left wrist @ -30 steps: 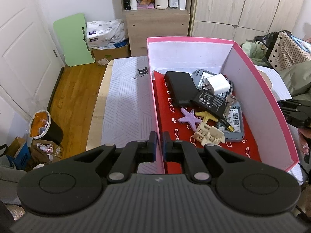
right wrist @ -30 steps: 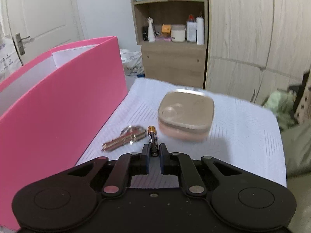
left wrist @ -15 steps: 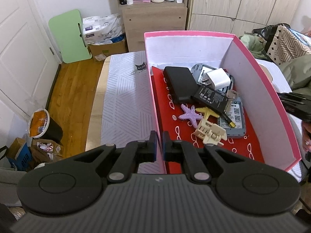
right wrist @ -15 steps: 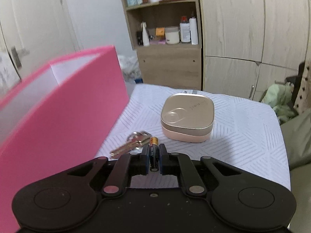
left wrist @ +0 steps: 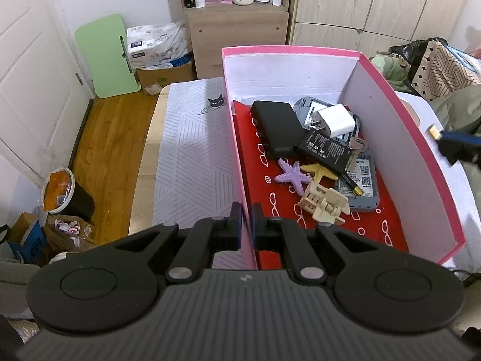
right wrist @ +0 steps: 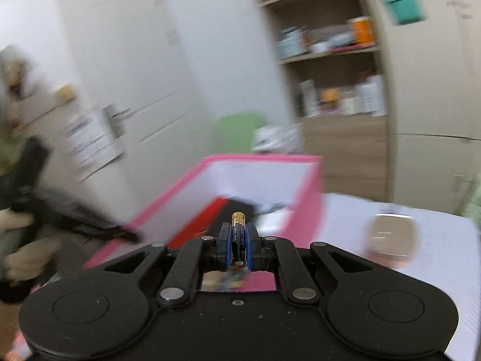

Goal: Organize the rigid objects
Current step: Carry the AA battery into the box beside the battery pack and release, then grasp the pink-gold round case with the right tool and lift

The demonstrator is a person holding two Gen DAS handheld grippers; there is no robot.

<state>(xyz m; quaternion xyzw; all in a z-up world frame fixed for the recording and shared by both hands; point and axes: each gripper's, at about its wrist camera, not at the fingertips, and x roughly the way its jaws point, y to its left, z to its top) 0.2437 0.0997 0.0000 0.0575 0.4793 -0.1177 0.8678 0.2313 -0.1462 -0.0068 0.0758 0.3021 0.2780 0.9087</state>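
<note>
While most of the small hardware already lies inside the pink box (left wrist: 390, 114) — a black power bank (left wrist: 278, 126), a white charger plug (left wrist: 336, 121), a flat battery pack (left wrist: 326, 152), a purple starfish (left wrist: 290, 176) beside a yellow one, and a cream hair clip (left wrist: 323, 204) at about six o'clock of the pile — we judge the sorting well along but not finished. In the right wrist view a rounded tan case (right wrist: 390, 237) sits out on the white cloth at about three o'clock of the box, apart from it, so we reckon at least that piece is left.

We hold the AA battery (right wrist: 238, 231) in our right gripper (right wrist: 238, 240), pads closed narrow on its dark body, gold cap poking forward past the tips. It hangs above the box's near wall, tilted down toward the red floor at twelve o'clock; the background blur suggests the hand is travelling.

Our left gripper (left wrist: 246, 228) points steeply down, its jaws pinched on the box's left wall near the front corner, steadying it — the wall runs up between the two pads.
</note>
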